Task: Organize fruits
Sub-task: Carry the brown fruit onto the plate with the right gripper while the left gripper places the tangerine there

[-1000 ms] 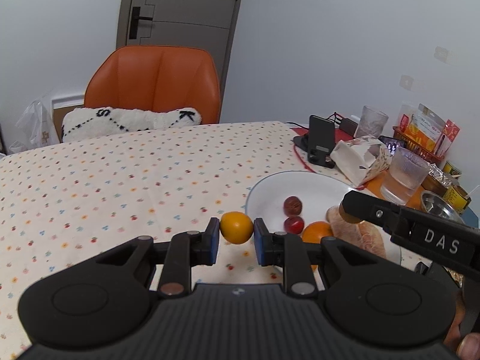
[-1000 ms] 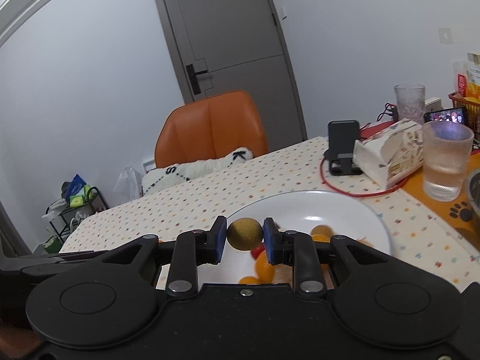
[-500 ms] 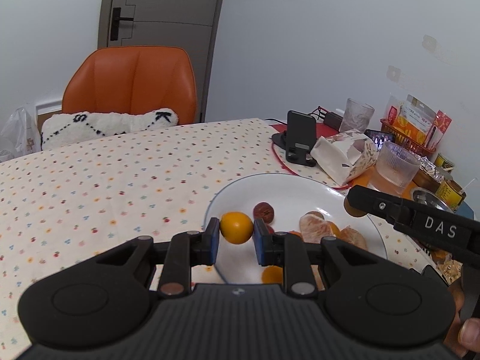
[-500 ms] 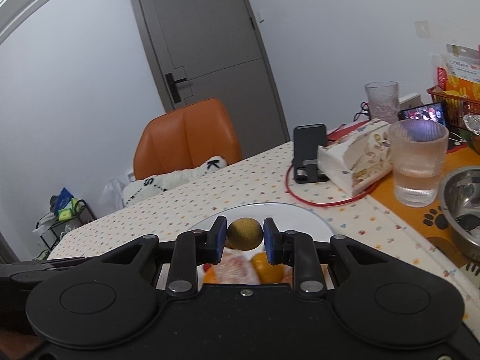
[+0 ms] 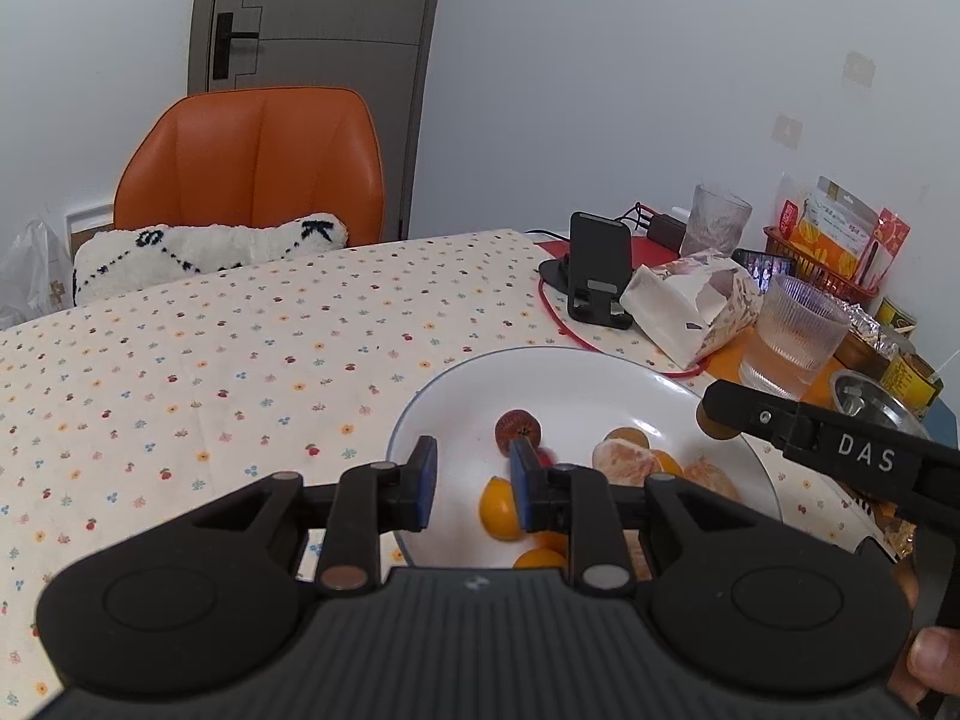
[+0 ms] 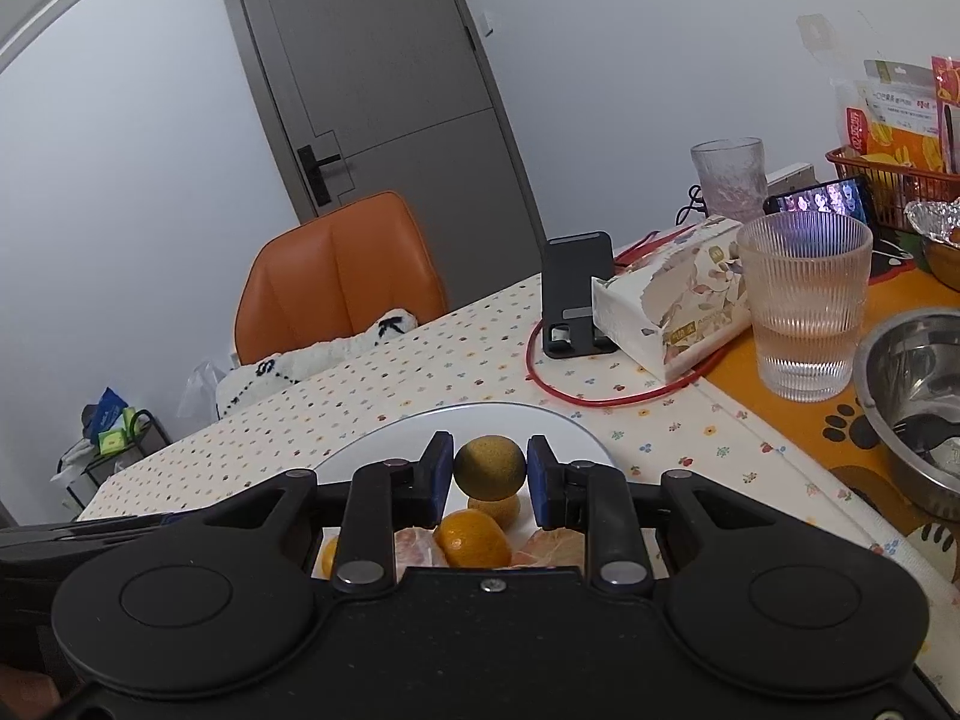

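Note:
My left gripper (image 5: pixel 472 483) hangs open over the near left part of the white plate (image 5: pixel 570 384). A small orange fruit (image 5: pixel 497 509) lies on the plate just below it, partly behind the right finger. A red-brown fruit (image 5: pixel 518 429), peeled mandarin pieces (image 5: pixel 624 462) and more small oranges are also on the plate. My right gripper (image 6: pixel 489 468) is shut on a round yellow-brown fruit (image 6: pixel 489 465) above the plate (image 6: pixel 414 429). Under it lie a similar fruit (image 6: pixel 495 510) and an orange one (image 6: pixel 474 540).
Right of the plate stand a black phone stand (image 5: pixel 600 270), a torn tissue box (image 5: pixel 690 300), a ribbed glass of water (image 6: pixel 804 312) and a steel bowl (image 6: pixel 918 396). A red cable (image 6: pixel 600 399) loops behind the plate. An orange chair (image 5: pixel 252 162) with a cushion is at the far edge.
My left gripper has opened and let go of the small orange fruit, which now lies on the plate. The right gripper has moved further over the plate, still shut on its fruit.

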`<state>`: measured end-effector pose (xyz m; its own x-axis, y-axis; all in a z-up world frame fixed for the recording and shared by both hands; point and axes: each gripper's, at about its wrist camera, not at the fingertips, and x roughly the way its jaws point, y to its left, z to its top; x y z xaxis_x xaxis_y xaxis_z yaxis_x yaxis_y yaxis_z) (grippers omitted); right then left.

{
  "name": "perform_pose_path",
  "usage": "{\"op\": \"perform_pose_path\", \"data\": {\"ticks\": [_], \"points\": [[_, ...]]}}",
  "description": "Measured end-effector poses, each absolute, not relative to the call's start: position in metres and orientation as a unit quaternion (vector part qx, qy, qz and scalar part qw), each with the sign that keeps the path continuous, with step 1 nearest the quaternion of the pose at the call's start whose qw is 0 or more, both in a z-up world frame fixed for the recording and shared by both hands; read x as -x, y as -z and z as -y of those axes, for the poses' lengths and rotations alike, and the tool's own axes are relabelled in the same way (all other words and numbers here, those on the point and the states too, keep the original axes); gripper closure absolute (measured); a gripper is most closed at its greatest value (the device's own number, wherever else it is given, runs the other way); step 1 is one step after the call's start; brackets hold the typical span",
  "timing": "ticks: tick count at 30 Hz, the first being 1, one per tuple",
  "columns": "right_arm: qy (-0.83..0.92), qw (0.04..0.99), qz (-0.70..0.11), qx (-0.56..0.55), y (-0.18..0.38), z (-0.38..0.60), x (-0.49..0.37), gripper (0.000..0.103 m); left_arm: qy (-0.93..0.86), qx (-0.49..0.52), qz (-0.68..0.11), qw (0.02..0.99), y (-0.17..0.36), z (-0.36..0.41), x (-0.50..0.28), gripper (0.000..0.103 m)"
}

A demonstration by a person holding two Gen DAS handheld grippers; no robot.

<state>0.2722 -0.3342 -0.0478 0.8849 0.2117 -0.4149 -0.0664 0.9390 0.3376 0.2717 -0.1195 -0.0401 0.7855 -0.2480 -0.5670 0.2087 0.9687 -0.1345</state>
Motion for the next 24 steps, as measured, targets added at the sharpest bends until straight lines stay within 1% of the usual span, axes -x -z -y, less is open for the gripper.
{"op": "perform_pose_path", "data": {"ticks": [1,2,3,4,5,7,8,11,13,14,18,20,22,24], "points": [[-0.072,0.957,-0.23,-0.162,0.048,0.335,-0.273,0.077,0.119,0.032,-0.305,0.944,0.04,0.119,-0.271,0.077],[-0.074,0.956,-0.231,-0.166,0.048,0.335,-0.273,0.072,0.118,0.032,-0.305,0.945,0.039,0.118,-0.27,0.077],[-0.073,0.956,-0.231,-0.167,0.049,0.336,-0.272,0.072,0.116,0.033,-0.306,0.945,0.039,0.117,-0.269,0.077],[-0.074,0.956,-0.231,-0.167,0.049,0.336,-0.272,0.067,0.115,0.033,-0.307,0.944,0.039,0.116,-0.268,0.076],[-0.074,0.955,-0.232,-0.167,0.049,0.335,-0.271,0.058,0.113,0.034,-0.308,0.944,0.039,0.115,-0.267,0.076],[-0.076,0.956,-0.228,-0.168,0.048,0.335,-0.268,0.051,0.11,0.035,-0.311,0.943,0.039,0.113,-0.265,0.073],[-0.076,0.957,-0.227,-0.165,0.047,0.334,-0.266,0.049,0.108,0.035,-0.311,0.943,0.039,0.112,-0.263,0.072],[-0.085,0.955,-0.233,-0.162,0.046,0.332,-0.262,0.047,0.102,0.037,-0.311,0.944,0.038,0.108,-0.258,0.063],[-0.089,0.954,-0.235,-0.162,0.045,0.33,-0.259,0.045,0.097,0.039,-0.309,0.945,0.036,0.106,-0.254,0.054],[-0.09,0.954,-0.236,-0.161,0.045,0.329,-0.258,0.043,0.095,0.041,-0.307,0.946,0.035,0.104,-0.252,0.052],[-0.097,0.954,-0.238,-0.158,0.042,0.326,-0.251,0.04,0.089,0.044,-0.304,0.947,0.031,0.1,-0.244,0.045],[-0.1,0.953,-0.238,-0.156,0.04,0.324,-0.248,0.036,0.087,0.044,-0.304,0.948,0.03,0.098,-0.24,0.039],[-0.103,0.953,-0.238,-0.154,0.038,0.322,-0.245,0.031,0.085,0.046,-0.303,0.948,0.028,0.096,-0.237,0.03],[-0.108,0.953,-0.238,-0.151,0.036,0.32,-0.241,0.031,0.084,0.048,-0.305,0.947,0.027,0.095,-0.233,0.026]]}}
